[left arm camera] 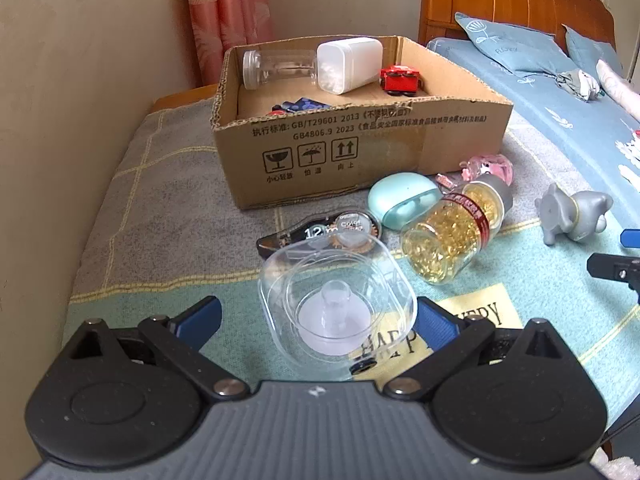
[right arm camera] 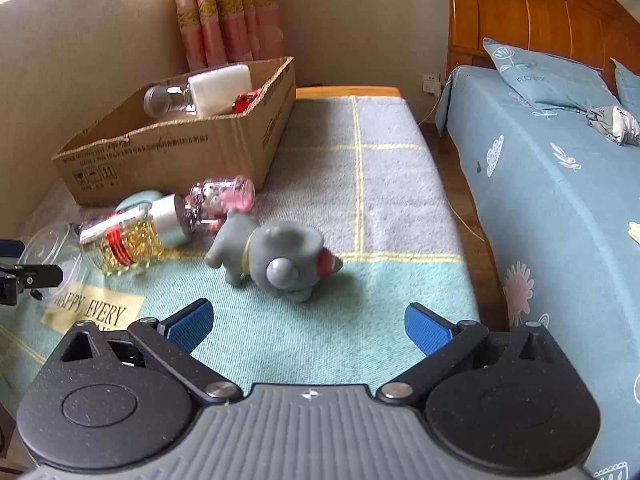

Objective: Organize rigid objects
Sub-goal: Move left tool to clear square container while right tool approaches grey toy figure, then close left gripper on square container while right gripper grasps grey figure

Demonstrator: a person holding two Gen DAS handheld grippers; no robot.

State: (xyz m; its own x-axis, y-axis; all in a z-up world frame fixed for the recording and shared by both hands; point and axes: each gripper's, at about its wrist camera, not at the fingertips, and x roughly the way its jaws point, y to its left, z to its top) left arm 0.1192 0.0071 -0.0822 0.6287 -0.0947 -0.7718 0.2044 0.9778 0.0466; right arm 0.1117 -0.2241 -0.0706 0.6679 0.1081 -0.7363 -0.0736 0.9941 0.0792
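A clear plastic lidded container lies on the blanket between the blue pads of my open left gripper; the pads do not touch it. Beyond it lie a correction tape, a mint case, a jar of gold capsules, a pink bottle and a grey elephant figurine. The cardboard box holds a clear jar, a white container and a red toy car. My right gripper is open and empty, just short of the elephant.
The bench with its checked blanket stands against a wall on the left. A bed with blue sheets lies to the right across a narrow floor gap. Curtains hang behind the box. The right gripper's finger shows at the left wrist view's right edge.
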